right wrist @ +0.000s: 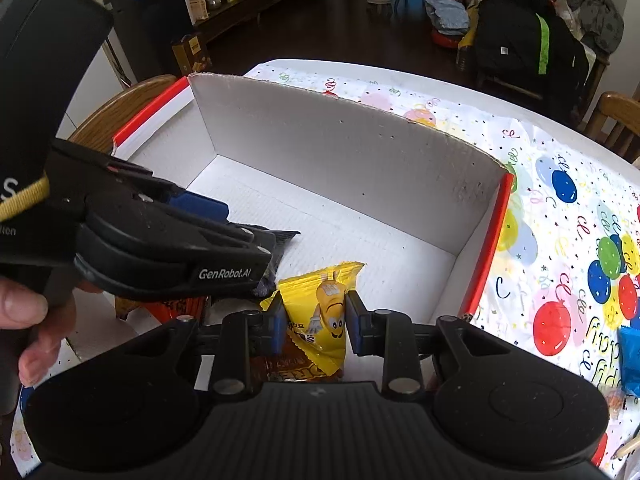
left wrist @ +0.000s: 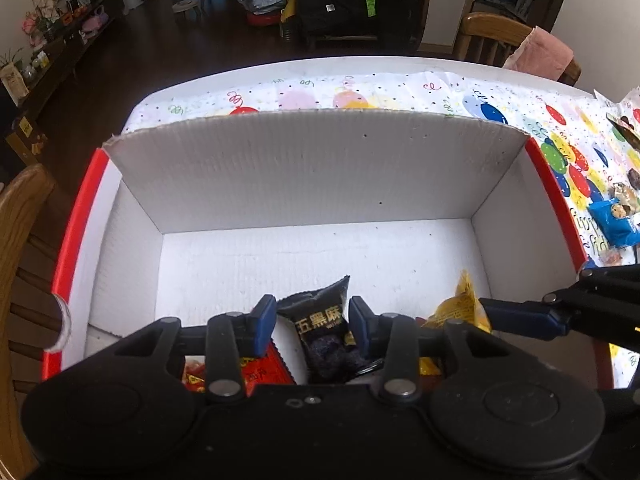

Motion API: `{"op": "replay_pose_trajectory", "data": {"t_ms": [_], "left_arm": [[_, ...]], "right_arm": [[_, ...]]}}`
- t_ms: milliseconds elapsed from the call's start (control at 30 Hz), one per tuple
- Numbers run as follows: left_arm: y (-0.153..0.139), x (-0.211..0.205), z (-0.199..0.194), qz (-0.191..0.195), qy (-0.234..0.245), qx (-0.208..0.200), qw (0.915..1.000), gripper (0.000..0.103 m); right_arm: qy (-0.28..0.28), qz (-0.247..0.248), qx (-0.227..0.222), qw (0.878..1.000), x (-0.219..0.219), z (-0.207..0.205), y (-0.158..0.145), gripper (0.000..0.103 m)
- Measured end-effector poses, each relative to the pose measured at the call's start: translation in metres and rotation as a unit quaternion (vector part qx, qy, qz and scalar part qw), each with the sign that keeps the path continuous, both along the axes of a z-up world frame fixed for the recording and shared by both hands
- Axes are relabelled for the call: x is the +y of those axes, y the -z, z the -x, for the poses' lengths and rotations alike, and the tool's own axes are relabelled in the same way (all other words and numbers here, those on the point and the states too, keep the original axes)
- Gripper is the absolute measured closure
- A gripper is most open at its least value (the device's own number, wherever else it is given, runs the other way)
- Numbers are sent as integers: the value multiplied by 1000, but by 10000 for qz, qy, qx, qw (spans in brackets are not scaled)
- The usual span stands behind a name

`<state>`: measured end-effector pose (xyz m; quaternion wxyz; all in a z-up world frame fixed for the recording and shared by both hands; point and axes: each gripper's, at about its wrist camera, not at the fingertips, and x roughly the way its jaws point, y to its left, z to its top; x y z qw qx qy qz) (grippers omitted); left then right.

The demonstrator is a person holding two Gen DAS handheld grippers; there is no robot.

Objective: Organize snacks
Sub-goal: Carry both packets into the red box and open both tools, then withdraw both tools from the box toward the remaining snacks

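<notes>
Right now my left gripper [left wrist: 313,322] grasps a black snack packet [left wrist: 320,322] between its blue pads, low over the near end of the white box [left wrist: 304,168]. My right gripper [right wrist: 314,318] clamps a yellow candy bag [right wrist: 324,300] just beside it. A red packet [left wrist: 260,372] lies beneath. Farther right, a blue packet [left wrist: 614,220] rests on the balloon tablecloth [left wrist: 560,152].
</notes>
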<state>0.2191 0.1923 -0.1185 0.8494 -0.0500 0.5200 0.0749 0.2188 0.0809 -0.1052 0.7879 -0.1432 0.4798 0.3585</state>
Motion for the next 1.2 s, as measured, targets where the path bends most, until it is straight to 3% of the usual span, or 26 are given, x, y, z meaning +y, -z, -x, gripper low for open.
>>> {"op": "replay_pose_trajectory", "data": {"t_ms": [133, 200, 333, 367, 500, 1033, 1200], "left_arm": [[-4, 2, 3, 70, -49, -71, 9999, 57], [-8, 1, 7, 33, -69, -137, 9999, 46], [-19, 2, 12, -12, -132, -286, 9995, 40], [-21, 2, 14, 7, -162, -321, 9994, 38], [-34, 2, 24, -17, -221, -458, 9987, 27], [-82, -15, 67, -30, -263, -1119, 9934, 16], [-96, -28, 79, -18, -240, -1338, 9907, 8]], "right_arm": [[-46, 27, -46, 10000, 1, 1, -3, 73], [-37, 22, -98, 9999, 1, 2, -5, 72], [-35, -77, -276, 9996, -4, 8, -15, 35], [-47, -94, -364, 9993, -5, 11, -18, 33], [-56, -154, -447, 9989, -10, 16, -29, 30], [156, -595, -606, 9963, -52, 39, -73, 27], [245, -751, -706, 9944, -73, 48, -87, 22]]}}
